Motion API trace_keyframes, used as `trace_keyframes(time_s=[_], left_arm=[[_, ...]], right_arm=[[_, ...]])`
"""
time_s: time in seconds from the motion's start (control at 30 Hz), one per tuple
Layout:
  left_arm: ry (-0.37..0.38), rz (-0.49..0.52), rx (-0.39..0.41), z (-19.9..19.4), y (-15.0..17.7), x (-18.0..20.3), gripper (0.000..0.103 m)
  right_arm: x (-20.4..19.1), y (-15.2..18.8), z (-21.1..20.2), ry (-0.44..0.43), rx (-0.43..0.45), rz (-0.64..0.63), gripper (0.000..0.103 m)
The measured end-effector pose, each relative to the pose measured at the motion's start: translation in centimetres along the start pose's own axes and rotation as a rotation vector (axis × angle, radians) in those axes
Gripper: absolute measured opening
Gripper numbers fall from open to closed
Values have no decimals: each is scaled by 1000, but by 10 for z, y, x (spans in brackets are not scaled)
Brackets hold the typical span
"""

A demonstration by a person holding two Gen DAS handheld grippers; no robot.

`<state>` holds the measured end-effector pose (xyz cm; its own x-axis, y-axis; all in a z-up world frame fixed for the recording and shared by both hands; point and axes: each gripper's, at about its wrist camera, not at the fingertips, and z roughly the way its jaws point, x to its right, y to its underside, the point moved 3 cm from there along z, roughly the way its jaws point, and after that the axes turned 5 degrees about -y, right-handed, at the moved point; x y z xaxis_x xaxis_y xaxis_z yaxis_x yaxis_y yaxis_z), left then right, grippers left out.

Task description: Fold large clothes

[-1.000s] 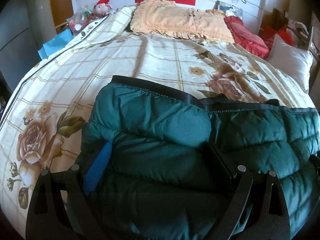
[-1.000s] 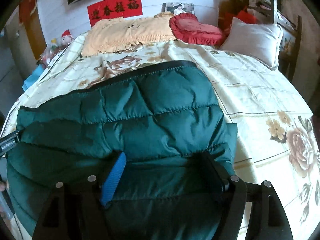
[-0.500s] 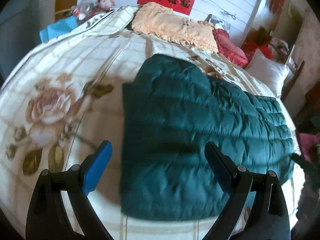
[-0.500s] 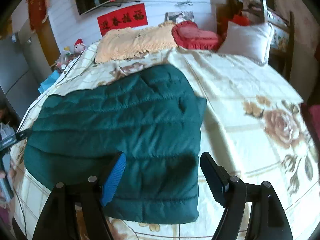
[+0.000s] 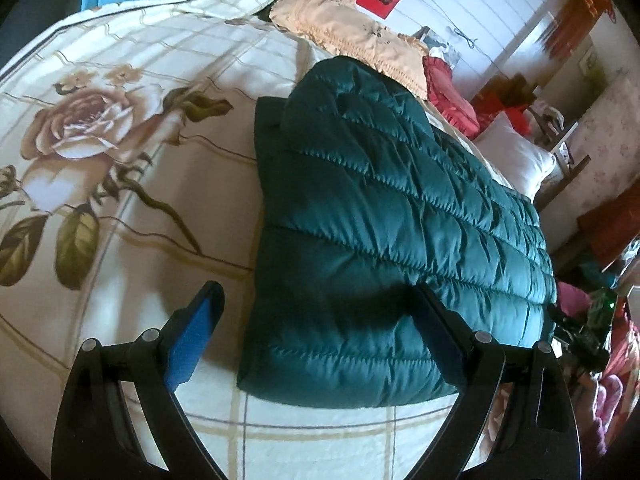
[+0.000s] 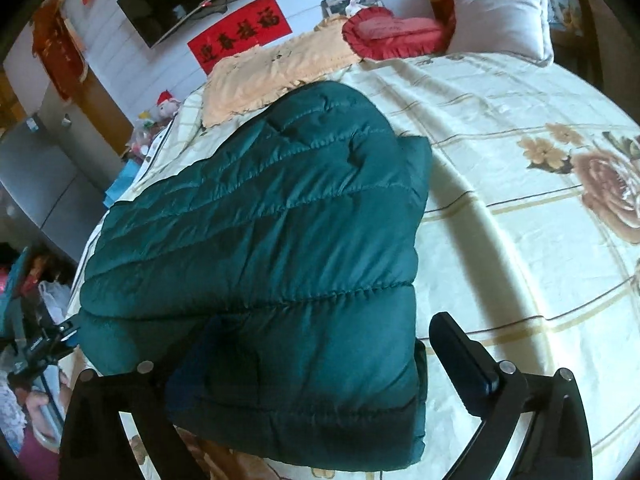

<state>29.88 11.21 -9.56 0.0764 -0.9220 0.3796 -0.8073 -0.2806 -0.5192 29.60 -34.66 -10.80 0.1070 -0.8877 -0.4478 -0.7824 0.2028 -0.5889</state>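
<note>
Both grippers apart, holding nothing, above a folded dark green quilted puffer jacket [image 5: 384, 216] at frame centre on the bed.

Left gripper [image 5: 316, 312], right gripper [image 6: 324, 344]: jaws spread wide. Jacket: likely light, soft, springy, slick-shelled; best pinched at a folded edge. Surroundings: floral cream bedspread [image 5: 120, 128]; peach frilled pillow [image 6: 276, 68], red cushion [image 6: 392, 36], white pillow [image 6: 500, 20] upper frame, well apart, nothing obstructing.

right gripper [image 6: 324, 344]: spread wide over jacket corner | green quilted jacket [image 6: 272, 232]: folded on floral bedsheet [image 6: 520, 208]
</note>
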Motion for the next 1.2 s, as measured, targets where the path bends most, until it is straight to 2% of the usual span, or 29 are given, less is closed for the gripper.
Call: trace_keyframes(time_s=[0.13,0.2,0.4,0.6,0.63,0.73,0.8,0.9,1.0,1.2], left_arm=[[12,-1,-16,10,-2,0,94],[19,-8,-19,13,-3,0,98],[43,-33,-18,22,-2,1,102],[52,-34,-28,26,0,7,102],[45,-26,-30,25,0,10,102],[40,-3,-11,19,2,16,92],[25,25,7,13,5,21,80],[5,59,30,-1,9,27,66],[14,72,38,-16,14,29,60],[53,117,54,-55,35,32,57]], right_arm=[[-3,-1,5,-28,-10,-13,102],[-4,-1,9,-42,-13,-20,102],[-1,-1,20,-96,-18,14,103],[-3,1,21,-96,-19,31,103],[-6,1,20,-93,-13,32,101],[-18,1,14,-74,5,-3,82],[-25,1,8,-60,9,-25,66],[-30,0,-2,-52,17,-35,51],[-35,0,-14,-62,28,-35,45],[-56,12,-45,-93,33,-75,42]])
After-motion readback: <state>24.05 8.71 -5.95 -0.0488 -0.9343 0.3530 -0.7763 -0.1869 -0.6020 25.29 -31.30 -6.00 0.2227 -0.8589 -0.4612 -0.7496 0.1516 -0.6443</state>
